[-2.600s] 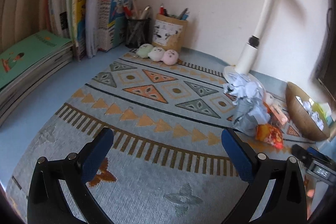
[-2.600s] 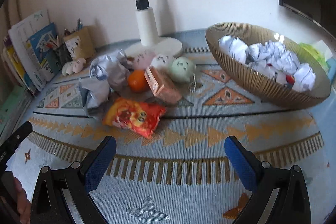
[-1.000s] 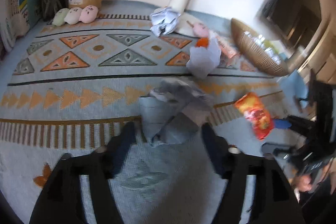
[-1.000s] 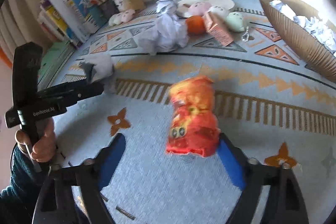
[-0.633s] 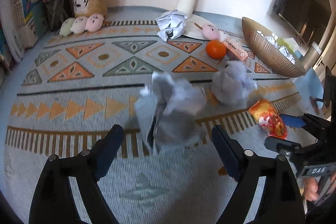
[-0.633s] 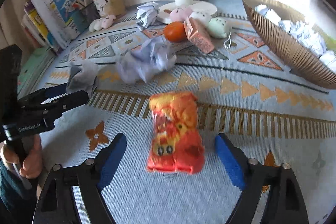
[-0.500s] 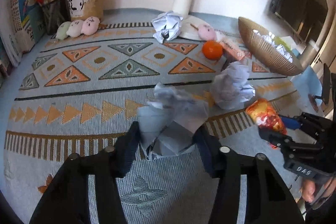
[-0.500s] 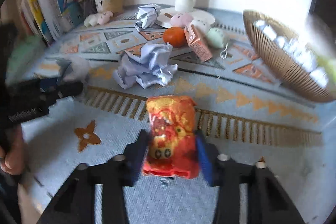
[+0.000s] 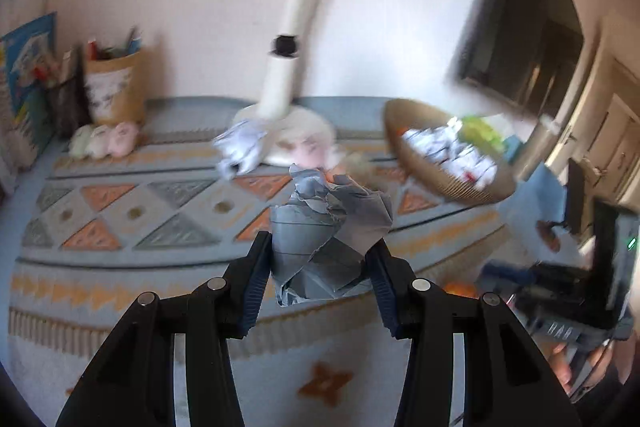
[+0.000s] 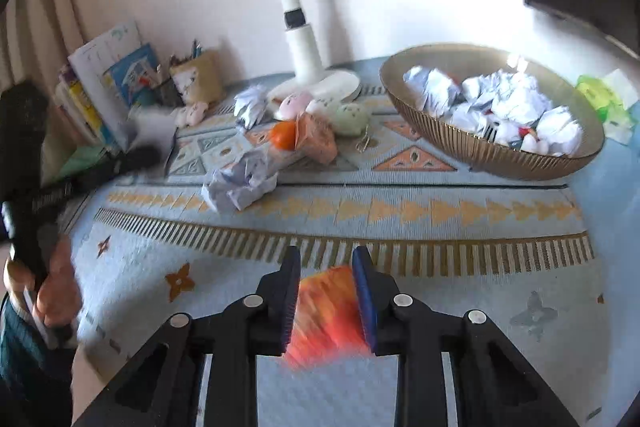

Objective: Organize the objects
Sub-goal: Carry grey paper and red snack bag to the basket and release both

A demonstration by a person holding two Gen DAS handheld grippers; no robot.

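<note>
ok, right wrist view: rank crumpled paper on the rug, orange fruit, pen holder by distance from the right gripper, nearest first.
From the right gripper, shut on the orange snack packet:
1. Crumpled paper, ahead-left on the rug.
2. Orange fruit, behind it, beside the small carton.
3. Pen holder, far left, against the wall.

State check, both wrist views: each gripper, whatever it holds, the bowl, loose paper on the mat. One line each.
left gripper: shut on crumpled grey paper, lifted off the mat
crumpled grey paper: pinched between the fingers
right gripper: shut on orange snack packet
orange snack packet: clamped, blurred
bowl: upright, partly filled with paper balls
paper wad: loose on the mat
paper wad by lamp base: loose
orange: resting on the mat
</note>
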